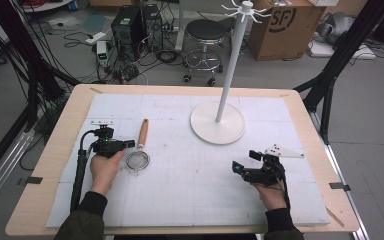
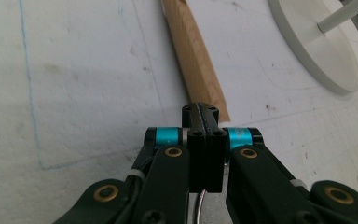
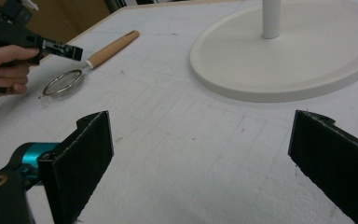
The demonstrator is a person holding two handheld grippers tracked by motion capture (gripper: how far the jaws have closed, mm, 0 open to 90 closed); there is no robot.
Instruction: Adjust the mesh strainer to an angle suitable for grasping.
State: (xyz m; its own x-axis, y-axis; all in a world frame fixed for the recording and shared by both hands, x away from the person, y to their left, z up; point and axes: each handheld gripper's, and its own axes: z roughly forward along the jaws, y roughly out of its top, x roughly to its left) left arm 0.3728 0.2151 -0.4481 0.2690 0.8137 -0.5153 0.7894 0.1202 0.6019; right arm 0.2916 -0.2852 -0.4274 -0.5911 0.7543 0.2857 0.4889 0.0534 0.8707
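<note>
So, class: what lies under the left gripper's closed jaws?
Under the left gripper, the strainer's wooden handle runs out ahead on the white mat. A thin wire edge shows below the jaws; the neck joining handle to mesh is covered.

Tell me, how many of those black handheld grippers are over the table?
2. The left gripper sits at the table's left side, jaws shut, right by the wooden-handled strainer. The right gripper is at the right side, jaws wide open with nothing between them. None seems hidden.

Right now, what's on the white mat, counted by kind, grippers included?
Strainer with wooden handle: 1
White hook stand: 1
Handheld grippers: 2, left gripper and right gripper
Total: 4
</note>
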